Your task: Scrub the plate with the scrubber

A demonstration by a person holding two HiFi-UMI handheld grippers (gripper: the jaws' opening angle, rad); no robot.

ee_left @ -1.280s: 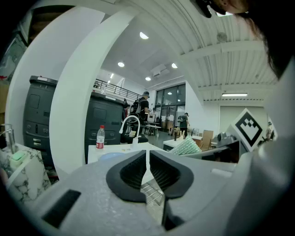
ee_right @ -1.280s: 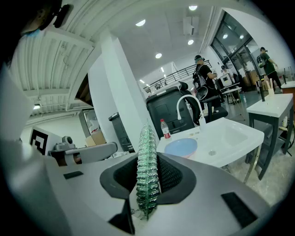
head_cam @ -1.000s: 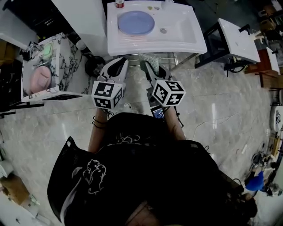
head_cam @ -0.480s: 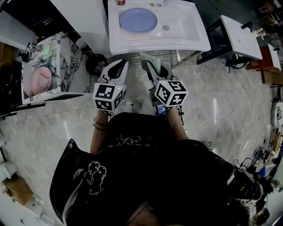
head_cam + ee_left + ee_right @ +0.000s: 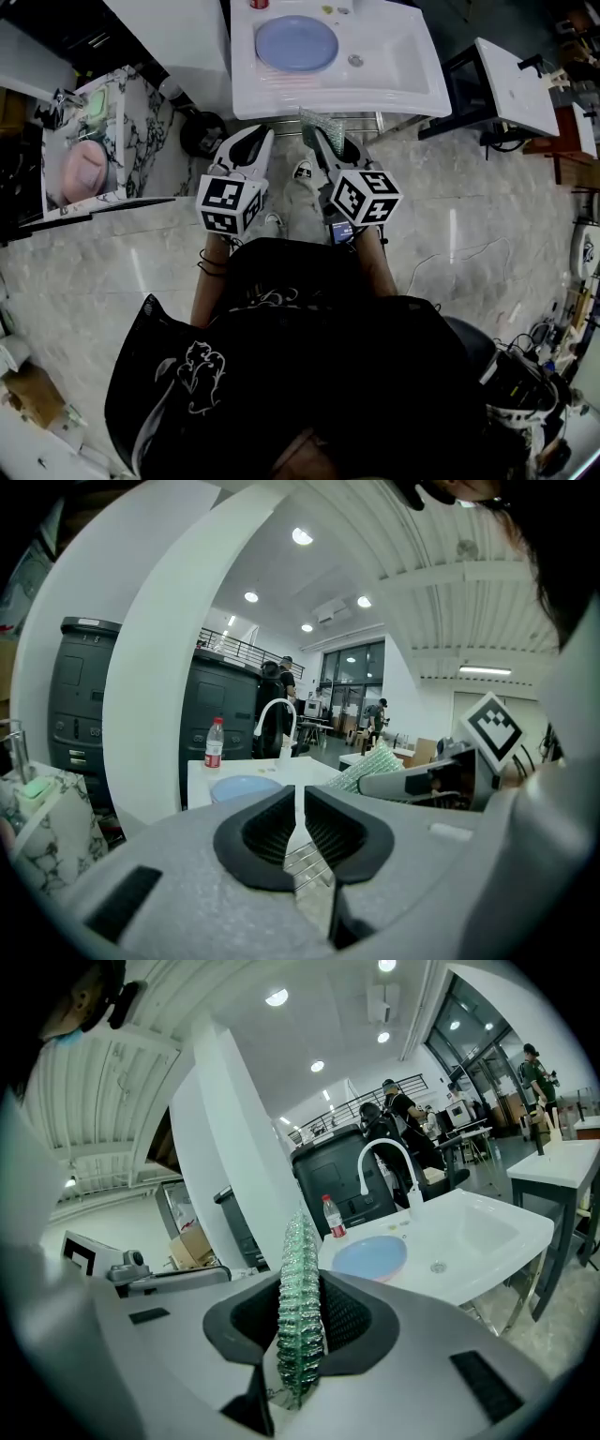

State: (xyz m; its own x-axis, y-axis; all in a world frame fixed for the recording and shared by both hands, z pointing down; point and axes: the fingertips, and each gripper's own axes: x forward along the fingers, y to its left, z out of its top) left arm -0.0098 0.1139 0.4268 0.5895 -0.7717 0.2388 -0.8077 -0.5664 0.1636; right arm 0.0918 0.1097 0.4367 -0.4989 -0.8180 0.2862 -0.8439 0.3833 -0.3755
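A pale blue plate [image 5: 296,43] lies on the left part of a white washbasin [image 5: 403,89] at the top of the head view; the same plate [image 5: 370,1257] also shows in the right gripper view. My right gripper [image 5: 322,134] is shut on a green bumpy scrubber [image 5: 300,1312], which stands edge-on between its pads. The scrubber [image 5: 319,125] pokes toward the basin's front edge, short of the plate. My left gripper [image 5: 253,142] is beside it, shut with nothing between its jaws. The plate [image 5: 246,787] sits ahead of the left jaws.
A red-capped bottle [image 5: 332,1216] and a curved tap [image 5: 389,1168] stand at the back of the basin, with a drain hole [image 5: 355,60] right of the plate. A metal rack [image 5: 281,120] runs under the basin. A marbled box [image 5: 94,141] stands left, another white basin [image 5: 516,84] right.
The basin and plate have shifted slightly up and right in the head view as the person steps closer. Both grippers keep their pose, and the scrubber stays held.
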